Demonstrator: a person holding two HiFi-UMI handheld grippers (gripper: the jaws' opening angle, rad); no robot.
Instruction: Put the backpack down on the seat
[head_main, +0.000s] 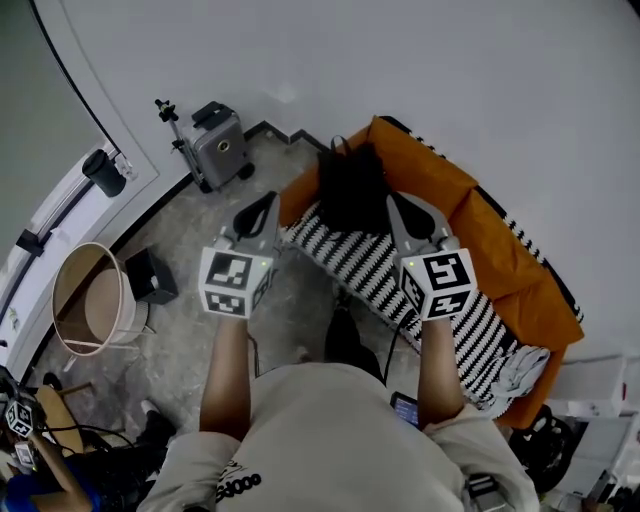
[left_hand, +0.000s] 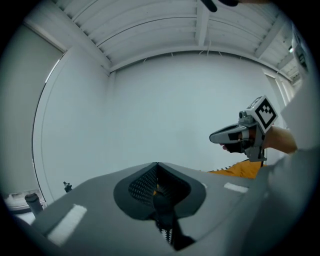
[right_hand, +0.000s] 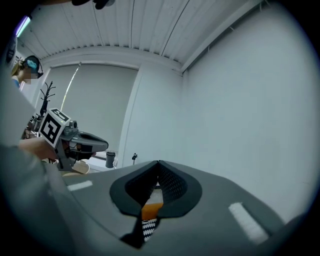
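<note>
The backpack (head_main: 352, 190) is black. The seat (head_main: 440, 180) is orange, and its throw (head_main: 375, 268) is zigzagged in black and white. The left gripper (head_main: 268, 205) and right gripper (head_main: 398, 205) are grey, with black-and-white square markers. On the far left is a grey suitcase (head_main: 222, 148). Nearer is a tan-and-white tub (head_main: 92, 300). The floor (head_main: 290, 300) is speckled grey.

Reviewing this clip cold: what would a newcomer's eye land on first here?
A black backpack sits on an orange sofa covered with a black-and-white striped blanket, at the upper centre of the head view. The left gripper and right gripper, both shut, flank it from the near side.
</note>
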